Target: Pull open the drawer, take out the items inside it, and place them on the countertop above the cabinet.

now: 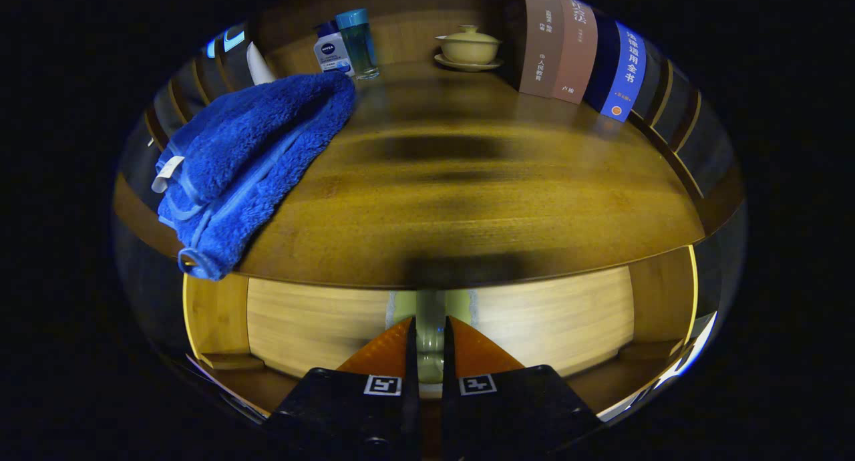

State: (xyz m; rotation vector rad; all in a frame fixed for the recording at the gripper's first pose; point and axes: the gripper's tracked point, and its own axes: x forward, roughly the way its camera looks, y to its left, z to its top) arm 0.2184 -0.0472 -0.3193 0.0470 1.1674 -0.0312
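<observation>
The light wooden drawer front (548, 321) sits just below the countertop (481, 207) of the cabinet. Its pale handle (429, 347) stands at the middle of the front, between my fingers. My gripper (429, 322) is shut on this handle, with both fingertips pressed against its sides and only a narrow gap left. The inside of the drawer is hidden, and I cannot tell whether it has come out at all.
A blue towel (247, 160) lies on the left of the countertop, hanging over its front edge. Behind it stand a white tube (259, 63) and two bottles (347, 43). A lidded cup on a saucer (469, 45) and upright books (574, 53) stand at the back right.
</observation>
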